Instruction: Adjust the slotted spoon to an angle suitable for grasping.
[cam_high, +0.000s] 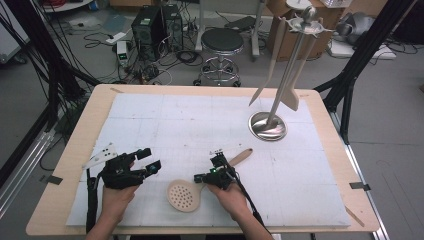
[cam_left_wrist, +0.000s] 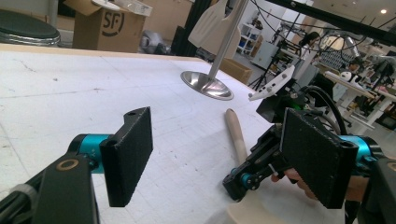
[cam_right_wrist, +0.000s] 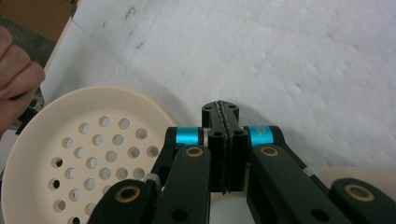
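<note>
A cream skimmer lies flat on the white mat, its perforated round head (cam_high: 184, 196) near the front edge and its wooden handle (cam_high: 241, 156) pointing back right. My right gripper (cam_high: 200, 177) hovers low over the skimmer's neck with its jaws pressed together and nothing between them; in the right gripper view the gripper (cam_right_wrist: 226, 112) sits just right of the head (cam_right_wrist: 88, 158). My left gripper (cam_high: 147, 161) rests to the left of the skimmer, jaws wide apart and empty. In the left gripper view, that gripper (cam_left_wrist: 219, 158) frames the handle (cam_left_wrist: 236, 133) and the right gripper (cam_left_wrist: 243, 179).
A metal utensil stand rises from its round base (cam_high: 268, 125) at the back right, with pale spatulas (cam_high: 270, 65) hanging from its top. The white mat (cam_high: 200, 120) covers most of the wooden table (cam_high: 80, 135). A stool (cam_high: 221, 42) stands beyond the far edge.
</note>
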